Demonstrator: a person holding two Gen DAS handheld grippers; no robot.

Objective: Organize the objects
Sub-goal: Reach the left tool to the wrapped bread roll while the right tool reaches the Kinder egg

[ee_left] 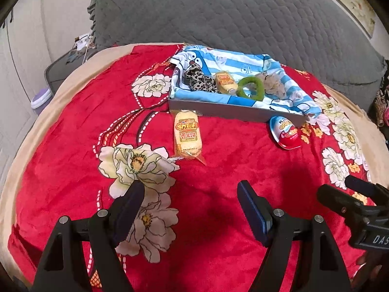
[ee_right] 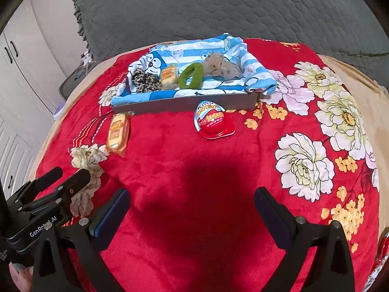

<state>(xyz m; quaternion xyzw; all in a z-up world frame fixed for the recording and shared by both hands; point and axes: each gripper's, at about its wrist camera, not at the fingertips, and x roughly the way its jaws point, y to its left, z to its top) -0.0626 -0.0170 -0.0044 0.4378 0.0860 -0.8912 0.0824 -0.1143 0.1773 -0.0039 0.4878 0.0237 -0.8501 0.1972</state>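
In the left wrist view, the left gripper (ee_left: 189, 194) hangs at the bottom of the frame with its jaws wide apart and nothing between them, above the red plush blanket with white flowers (ee_left: 218, 170). In the upper middle sits the shallow grey box lined with a blue-and-white striped cartoon cloth (ee_left: 218, 108); inside it lie a leopard-print fabric scrunchie (ee_left: 198, 80), a small yellow wrapped rice cracker (ee_left: 226, 82), a green fuzzy ring-shaped hair tie (ee_left: 248, 86) and a beige crumpled piece, probably another scrunchie, though the view is too soft to be sure (ee_left: 273, 84). In the right wrist view, the right gripper (ee_right: 192, 200) is likewise spread open and empty at the bottom. Two things remain outside the box: the long yellow wrapped rice cracker packet (ee_right: 118, 132) at mid left, just in front of the box's corner, and the red-and-white egg-shaped chocolate pack (ee_right: 212, 120) at centre, close to the front wall. The sorting seems well over half done.
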